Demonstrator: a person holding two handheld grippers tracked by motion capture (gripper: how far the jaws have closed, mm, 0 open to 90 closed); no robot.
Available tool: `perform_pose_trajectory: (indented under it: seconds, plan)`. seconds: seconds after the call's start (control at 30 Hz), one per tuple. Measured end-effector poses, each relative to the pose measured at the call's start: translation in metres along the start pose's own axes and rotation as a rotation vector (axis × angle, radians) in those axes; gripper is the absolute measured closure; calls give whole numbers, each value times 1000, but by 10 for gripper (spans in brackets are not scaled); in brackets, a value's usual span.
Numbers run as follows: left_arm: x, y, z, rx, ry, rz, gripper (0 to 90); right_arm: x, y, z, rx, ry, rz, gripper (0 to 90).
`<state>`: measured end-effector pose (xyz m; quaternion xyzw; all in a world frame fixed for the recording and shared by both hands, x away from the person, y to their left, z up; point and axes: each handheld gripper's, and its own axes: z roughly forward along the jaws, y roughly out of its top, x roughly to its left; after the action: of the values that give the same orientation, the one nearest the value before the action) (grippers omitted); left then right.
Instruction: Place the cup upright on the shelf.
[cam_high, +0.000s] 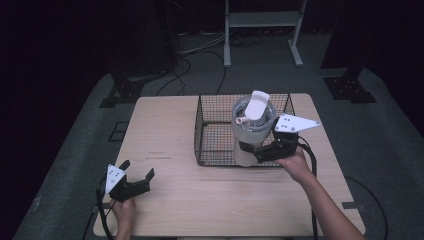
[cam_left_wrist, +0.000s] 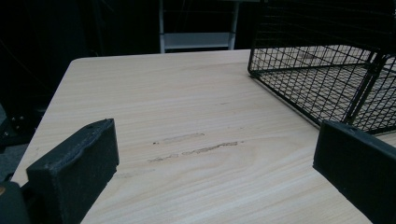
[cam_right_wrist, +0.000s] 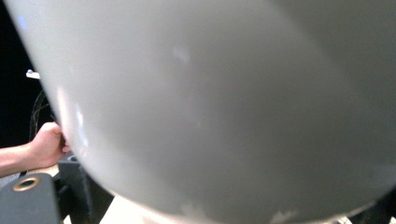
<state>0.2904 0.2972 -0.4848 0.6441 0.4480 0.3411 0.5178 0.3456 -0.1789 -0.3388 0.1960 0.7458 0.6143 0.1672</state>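
Two tongs are working: right tongs (cam_high: 256, 150) are gripping the white jug (cam_high: 251, 131) over the wire basket (cam_high: 210, 131); left tongs (cam_high: 137, 172) are resting open near the tabletop's (cam_high: 165, 140) front-left corner.

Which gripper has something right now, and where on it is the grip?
The right gripper holds the white jug by its lower body, at the wire basket. The left gripper is open and empty.

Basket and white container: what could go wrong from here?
1. The right tool holds the white container low on its smooth body, so it may tip or slip.
2. Its base sits near the wire basket front rim and could snag there.
3. The raised lid flap may not be latched.
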Motion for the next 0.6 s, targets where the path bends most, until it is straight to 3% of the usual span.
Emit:
perform_pose_trajectory:
  seconds: [0.6]
  plan:
    - [0, 0, 0, -1, -3, -4, 0, -16, 29, 37, 14, 15, -36, 85]
